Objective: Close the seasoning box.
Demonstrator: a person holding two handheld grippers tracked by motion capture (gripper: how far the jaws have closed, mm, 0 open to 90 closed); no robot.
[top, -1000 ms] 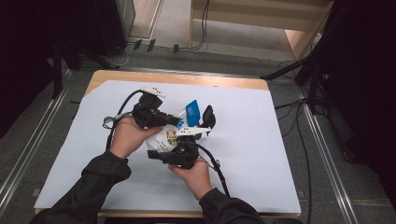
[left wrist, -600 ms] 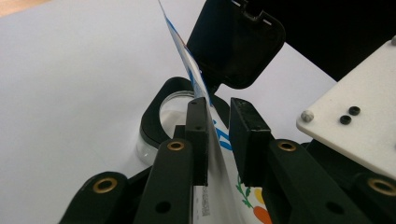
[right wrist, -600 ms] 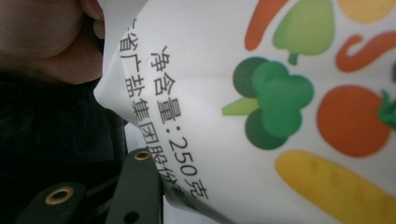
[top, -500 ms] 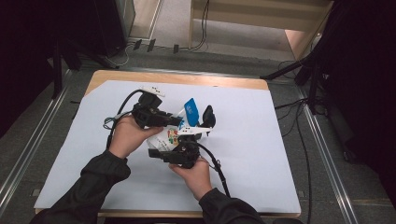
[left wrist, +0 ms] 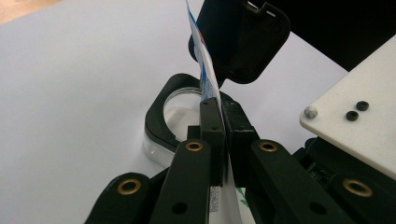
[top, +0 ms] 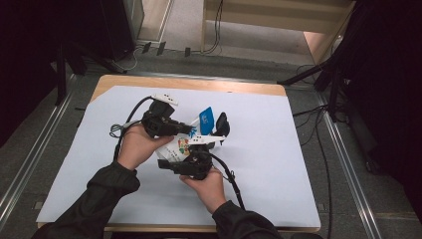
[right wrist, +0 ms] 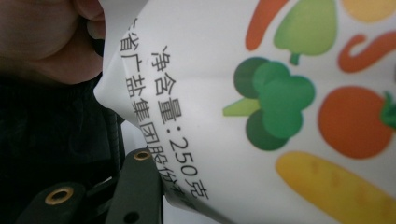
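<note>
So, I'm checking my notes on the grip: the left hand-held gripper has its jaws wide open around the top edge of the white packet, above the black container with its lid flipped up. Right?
Not quite. The left hand-held gripper is shut on the white packet, its jaws pinching the thin edge, as the left gripper view shows. The black container with its raised lid does sit beyond it.

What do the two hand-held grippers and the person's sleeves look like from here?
Both are black. The left hand-held gripper has flat jaws on link arms with brass-coloured pivots, a white plate on top and a black cable. The right hand-held gripper bears a white plate with small dark screws and trails its own black cable. Sleeves are dark and long.
</note>
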